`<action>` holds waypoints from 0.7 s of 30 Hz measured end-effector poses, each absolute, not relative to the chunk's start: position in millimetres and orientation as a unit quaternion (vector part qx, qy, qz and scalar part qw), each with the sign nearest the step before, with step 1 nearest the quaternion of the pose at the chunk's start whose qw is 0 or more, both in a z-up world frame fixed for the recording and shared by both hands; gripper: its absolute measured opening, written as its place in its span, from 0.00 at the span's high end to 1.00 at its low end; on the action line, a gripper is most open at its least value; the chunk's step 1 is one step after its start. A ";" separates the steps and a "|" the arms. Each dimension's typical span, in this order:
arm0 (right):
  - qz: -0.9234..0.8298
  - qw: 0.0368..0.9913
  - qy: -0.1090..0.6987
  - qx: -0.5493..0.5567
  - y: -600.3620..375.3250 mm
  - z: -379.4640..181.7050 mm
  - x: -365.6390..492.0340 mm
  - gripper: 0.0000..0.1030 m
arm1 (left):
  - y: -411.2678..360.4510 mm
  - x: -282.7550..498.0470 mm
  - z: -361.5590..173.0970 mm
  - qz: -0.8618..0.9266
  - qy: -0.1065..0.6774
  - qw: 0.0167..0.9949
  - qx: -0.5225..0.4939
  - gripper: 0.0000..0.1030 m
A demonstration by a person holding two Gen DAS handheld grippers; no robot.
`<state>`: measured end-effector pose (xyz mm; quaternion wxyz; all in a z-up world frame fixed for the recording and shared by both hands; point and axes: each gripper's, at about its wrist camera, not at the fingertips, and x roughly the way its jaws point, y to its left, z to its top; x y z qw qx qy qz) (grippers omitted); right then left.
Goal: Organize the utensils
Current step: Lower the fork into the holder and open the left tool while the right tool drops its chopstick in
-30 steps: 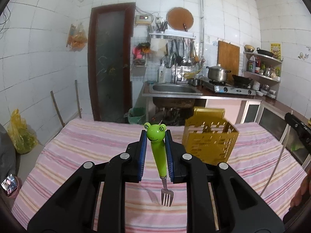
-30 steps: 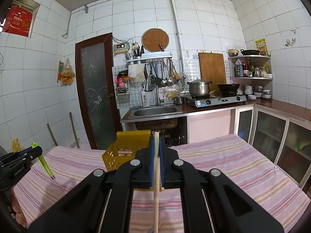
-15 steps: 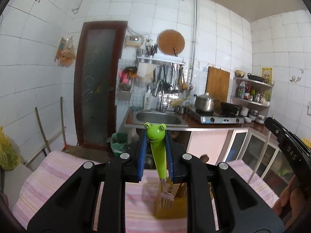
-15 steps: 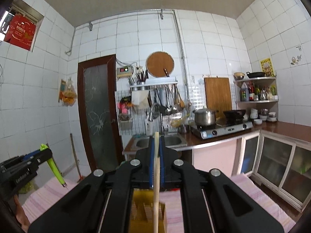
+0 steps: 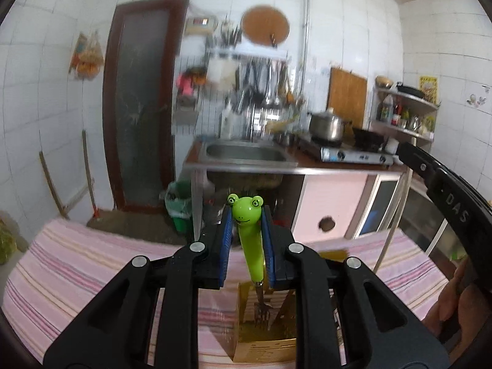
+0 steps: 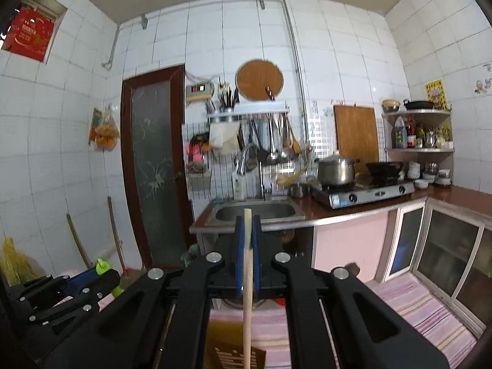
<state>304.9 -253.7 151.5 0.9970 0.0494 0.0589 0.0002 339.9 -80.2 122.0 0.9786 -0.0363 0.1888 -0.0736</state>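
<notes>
The left tongs (image 5: 246, 236) point forward and slightly down over the tabletop (image 5: 77, 270), which is covered in a pink striped cloth. They are clamped on a small fork (image 5: 250, 246), their blue pads pressing the sides of its green handle. The handle is moulded with a frog's face at the top and stands nearly upright; the metal tines hang below the pads, inside the open top of a yellow slotted utensil holder (image 5: 264, 347) standing on the cloth just beneath.

The right tongs (image 6: 247, 240) sit almost level, closed tight on a pale wooden chopstick (image 6: 247, 292). The stick runs upright between the pads, its top end showing just above them and its lower part reaching down in front of the same yellow holder (image 6: 233, 353), whose rim shows at the bottom of the right wrist view. Whether the stick's tip is inside the holder cannot be told.

The two tongs are close together: the left pair shows at the lower left of the right view, and the right pair at the right edge of the left view, with part of a hand (image 5: 455, 301) behind it.
</notes>
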 end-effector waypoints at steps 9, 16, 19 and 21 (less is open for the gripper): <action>-0.004 0.993 0.118 0.028 -257.4 122.8 314.2 0.92 | -60.7 327.9 114.9 -0.049 0.190 0.980 -0.040 0.50; -0.054 0.992 0.111 0.018 -276.8 160.5 264.6 0.26 | -26.3 267.0 162.8 -0.029 0.143 0.988 -0.045 0.07; -0.076 0.991 0.113 0.006 -283.2 170.8 232.6 0.20 | -13.6 244.5 170.2 -0.019 0.139 0.989 -0.039 0.05; -0.085 0.989 0.120 0.004 -285.6 171.1 216.3 0.18 | -5.1 231.1 168.3 -0.013 0.150 0.988 -0.034 0.05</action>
